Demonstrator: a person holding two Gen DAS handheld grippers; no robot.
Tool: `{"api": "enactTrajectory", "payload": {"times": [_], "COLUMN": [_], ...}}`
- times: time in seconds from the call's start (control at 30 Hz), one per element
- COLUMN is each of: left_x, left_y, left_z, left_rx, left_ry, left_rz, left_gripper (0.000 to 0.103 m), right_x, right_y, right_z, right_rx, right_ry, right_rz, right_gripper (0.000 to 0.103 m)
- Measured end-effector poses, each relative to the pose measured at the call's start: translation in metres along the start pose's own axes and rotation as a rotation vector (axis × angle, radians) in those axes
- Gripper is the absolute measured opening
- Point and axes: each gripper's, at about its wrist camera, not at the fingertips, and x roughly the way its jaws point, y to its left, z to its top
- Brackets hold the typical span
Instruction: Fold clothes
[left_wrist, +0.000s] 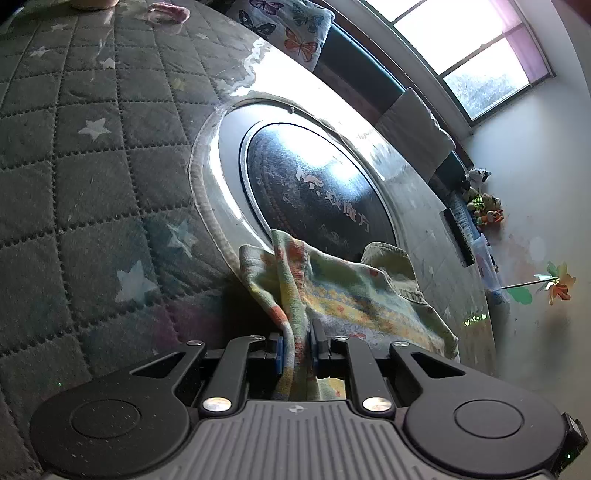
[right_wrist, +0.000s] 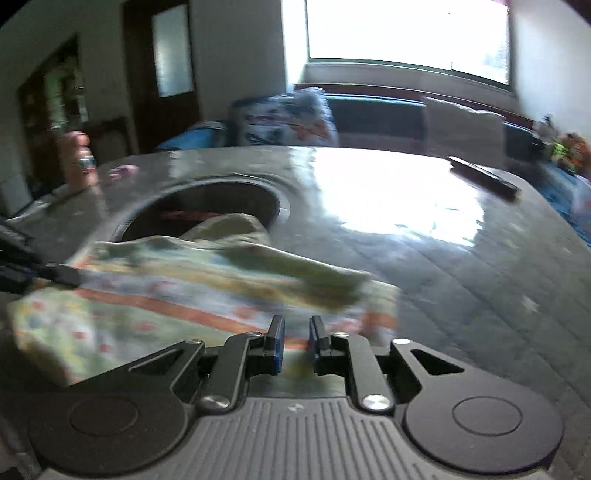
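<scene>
A small patterned garment (left_wrist: 347, 291), pale green with yellow and orange bands, lies on a quilted grey table cover (left_wrist: 92, 155) beside a round black cooktop (left_wrist: 314, 188). My left gripper (left_wrist: 297, 347) is shut on a bunched edge of the garment. In the right wrist view the garment (right_wrist: 177, 291) is spread in front of my right gripper (right_wrist: 295, 332), whose jaws stand a little apart with the cloth's near edge between them. The left gripper's fingers (right_wrist: 55, 275) show at the left, holding the cloth.
A dark flat remote (right_wrist: 484, 175) lies at the table's far right. A butterfly-print cushion (left_wrist: 291, 26) and a sofa sit behind the table under a window. Small toys (left_wrist: 484, 206) sit by the wall. A pink item (left_wrist: 170, 11) lies at the far edge.
</scene>
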Motion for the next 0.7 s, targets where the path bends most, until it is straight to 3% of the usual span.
{"api": "enactTrajectory", "payload": {"times": [0.1,0.17,0.33,0.6,0.7], "left_x": [0.000,0.000,0.001,0.003,0.002], "left_y": [-0.002,-0.004,-0.006,-0.010,-0.013], "left_z": [0.000,0.000,0.000,0.000,0.000], "left_rx": [0.011,0.019,0.033,0.055,0.070], "left_ry": [0.000,-0.001,-0.001,-0.006,-0.012], "left_rz": [0.008,0.015,0.022,0.037,0.041], "left_gripper": [0.015,0.015,0.015,0.015,0.014], "right_x": [0.004,0.005,0.010,0.018,0.017], "right_y": [-0.012,-0.016,-0.031,-0.038,-0.035], "right_z": [-0.001,0.000,0.004,0.003,0.003], "right_rx": [0.031,0.044,0.115,0.204,0.210], "right_ry": [-0.003,-0.016,-0.019,-0.015,-0.014], "right_rz": [-0.037,-0.060,-0.091,-0.060,-0.056], "right_gripper": [0.017,0.036,0.046,0.043,0.025]}}
